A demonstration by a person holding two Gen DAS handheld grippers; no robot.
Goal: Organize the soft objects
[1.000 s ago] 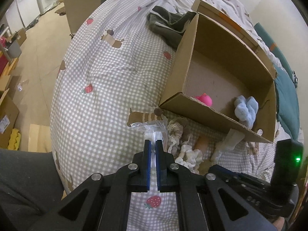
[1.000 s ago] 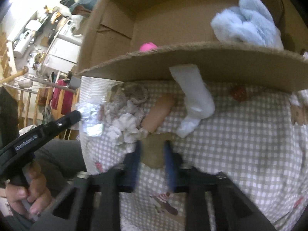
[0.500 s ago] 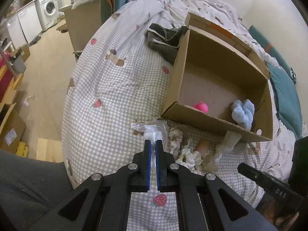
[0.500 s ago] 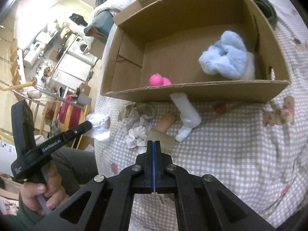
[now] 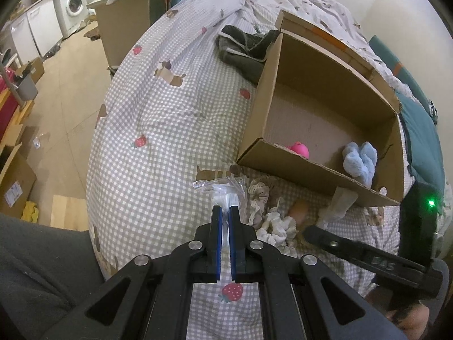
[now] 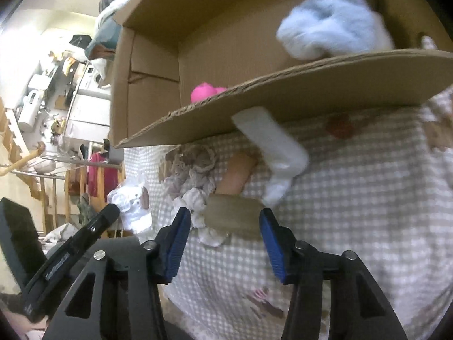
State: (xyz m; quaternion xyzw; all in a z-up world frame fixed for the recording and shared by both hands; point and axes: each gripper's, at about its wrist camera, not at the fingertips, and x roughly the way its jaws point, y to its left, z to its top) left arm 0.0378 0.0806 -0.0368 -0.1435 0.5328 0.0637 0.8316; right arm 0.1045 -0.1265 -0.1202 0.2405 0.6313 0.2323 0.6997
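My left gripper (image 5: 225, 212) is shut on a clear plastic bag with a white soft item (image 5: 223, 192), held just above the checkered bedspread; the bag also shows in the right wrist view (image 6: 131, 205). My right gripper (image 6: 222, 221) is open, its fingers either side of an olive-tan soft piece (image 6: 233, 218) on the bed. Lace scrunchies (image 6: 192, 167), a peach roll (image 6: 236, 174) and a white sock (image 6: 274, 147) lie before the cardboard box (image 5: 311, 167). The box holds a pink toy (image 5: 298, 148) and a light blue plush (image 5: 359, 161).
A dark green garment (image 5: 243, 53) lies on the bed behind the box. The bed edge drops to the floor at the left, with cardboard boxes (image 5: 14, 175) and washing machines (image 5: 73, 2). A teal pillow (image 5: 421, 130) lies right of the box.
My right gripper was shut and raised half a second ago; it has dropped low to the bed and opened around the olive-tan piece. My left gripper still holds the bag and has lifted slightly.
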